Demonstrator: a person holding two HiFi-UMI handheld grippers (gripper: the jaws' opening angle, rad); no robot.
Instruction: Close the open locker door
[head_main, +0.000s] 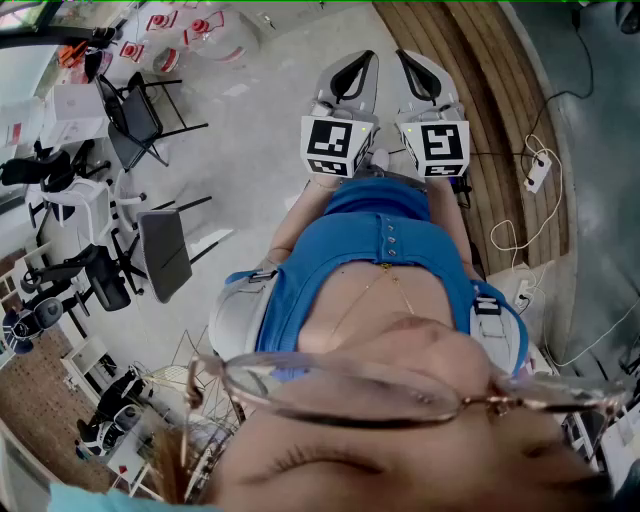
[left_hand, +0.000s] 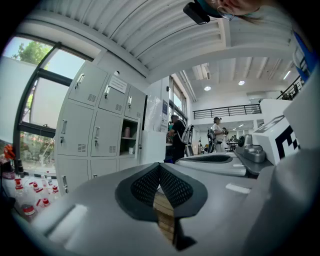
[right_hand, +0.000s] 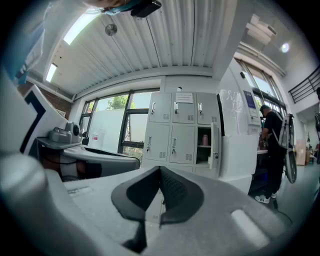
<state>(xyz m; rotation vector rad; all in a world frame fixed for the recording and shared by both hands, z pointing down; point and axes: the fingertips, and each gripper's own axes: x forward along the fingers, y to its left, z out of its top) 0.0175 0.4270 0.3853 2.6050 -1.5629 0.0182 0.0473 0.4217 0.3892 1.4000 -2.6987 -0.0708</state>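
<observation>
The grey lockers (right_hand: 175, 132) stand some way ahead against the window wall. One compartment (right_hand: 203, 145) is open, its door (right_hand: 215, 148) swung out to the right, and a pink bottle (right_hand: 205, 137) stands on its shelf. The left gripper view shows the same open compartment (left_hand: 128, 139) among the lockers (left_hand: 95, 125). My left gripper (left_hand: 159, 168) and right gripper (right_hand: 160, 170) are shut with nothing between the tips. In the head view the left gripper (head_main: 350, 72) and the right gripper (head_main: 423, 72) are side by side in front of the person's chest, far from the lockers.
A white kiosk (right_hand: 240, 135) stands right of the lockers. A person in black (right_hand: 272, 150) is beside it, and another person (left_hand: 217, 134) stands further back. Black chairs (head_main: 163, 252) and a white chair (head_main: 85, 205) are to the left. Cables and a power strip (head_main: 537, 172) lie on the floor at right.
</observation>
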